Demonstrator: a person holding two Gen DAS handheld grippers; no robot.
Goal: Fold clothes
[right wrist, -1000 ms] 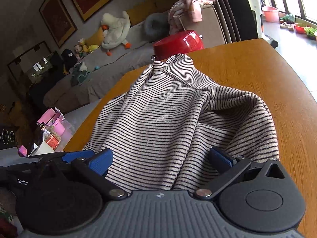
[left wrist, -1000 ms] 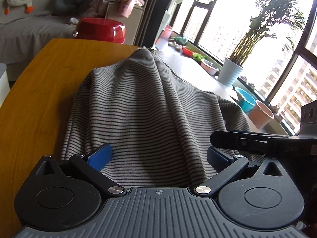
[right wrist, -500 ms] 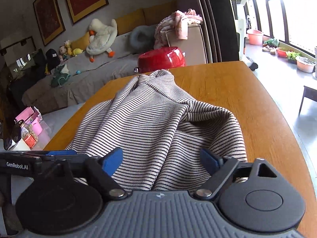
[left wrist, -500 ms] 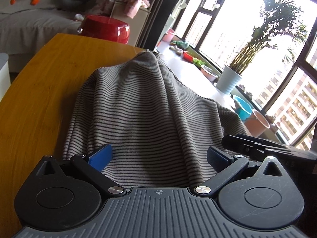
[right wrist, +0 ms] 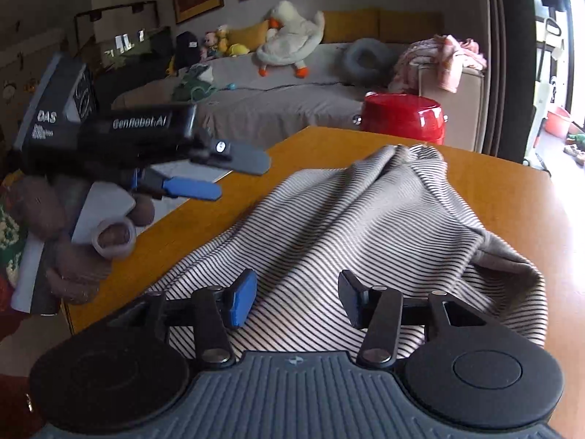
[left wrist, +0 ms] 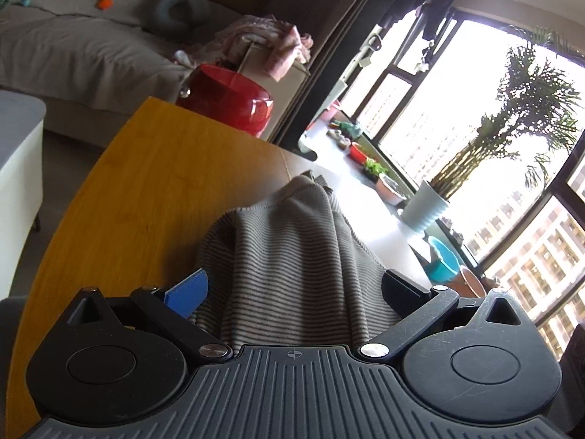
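Note:
A grey and white striped garment (left wrist: 292,256) (right wrist: 365,226) lies bunched on the wooden table (left wrist: 146,190) (right wrist: 512,201), its far end gathered into a peak. My left gripper (left wrist: 294,292) (right wrist: 241,179) is open and holds nothing. In the right wrist view a hand holds it raised above the table's left edge, clear of the cloth. My right gripper (right wrist: 296,301) hovers low over the near edge of the garment. Its jaws are partly narrowed, with flat cloth showing in the gap, and I see no pinched fold.
A red round pot-like object (left wrist: 226,98) (right wrist: 402,113) stands just beyond the table's far edge. A grey sofa (right wrist: 278,95) with plush toys is behind it. A white cabinet (left wrist: 14,168) is to the left, and window plants (left wrist: 424,208) are to the right.
The left gripper has risen and drawn back to the left, off the garment. The right gripper's jaws have narrowed. The garment looks more gathered toward its far end.

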